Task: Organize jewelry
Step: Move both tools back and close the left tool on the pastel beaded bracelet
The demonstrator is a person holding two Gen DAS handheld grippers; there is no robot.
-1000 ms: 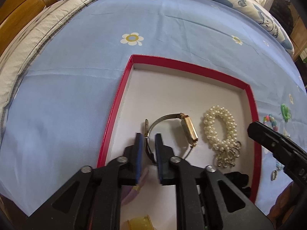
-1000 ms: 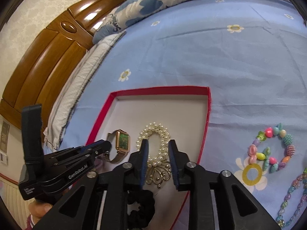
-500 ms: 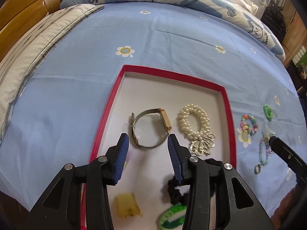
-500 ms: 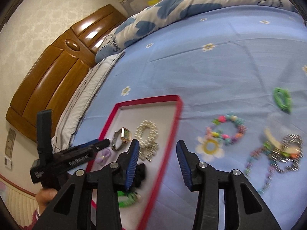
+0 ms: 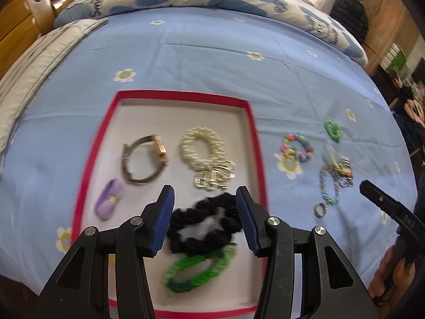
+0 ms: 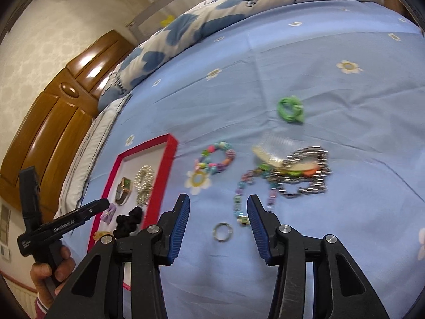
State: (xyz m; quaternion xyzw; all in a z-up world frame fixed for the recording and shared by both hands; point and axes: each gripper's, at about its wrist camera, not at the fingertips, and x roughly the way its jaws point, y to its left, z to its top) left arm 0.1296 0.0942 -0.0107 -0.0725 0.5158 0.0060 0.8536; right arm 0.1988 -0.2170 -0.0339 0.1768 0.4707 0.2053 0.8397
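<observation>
Both grippers are seen with jaws parted and still opening, and nothing is held: the left gripper (image 5: 205, 219) hangs over the red-rimmed tray (image 5: 256, 143), above a black scrunchie (image 5: 204, 228), while the right gripper (image 6: 218, 224) is aimed at the blue bedsheet (image 6: 305, 61), where a small metal ring (image 6: 222, 231) lies between its fingertips but untouched. In the tray a gold watch (image 5: 144, 159), a pearl bracelet (image 5: 204, 150), a purple hair tie (image 5: 109, 202) and a green scrunchie (image 5: 198, 269) are already laid. Left on the bed are a coloured bead bracelet (image 6: 216, 159), a tangled pile of chains and beads (image 6: 294, 170) and a green hair tie (image 6: 290, 109). The ring is judged light, hard and slippery, sinking slightly into soft bedding; it would best be pinched across its rim.
</observation>
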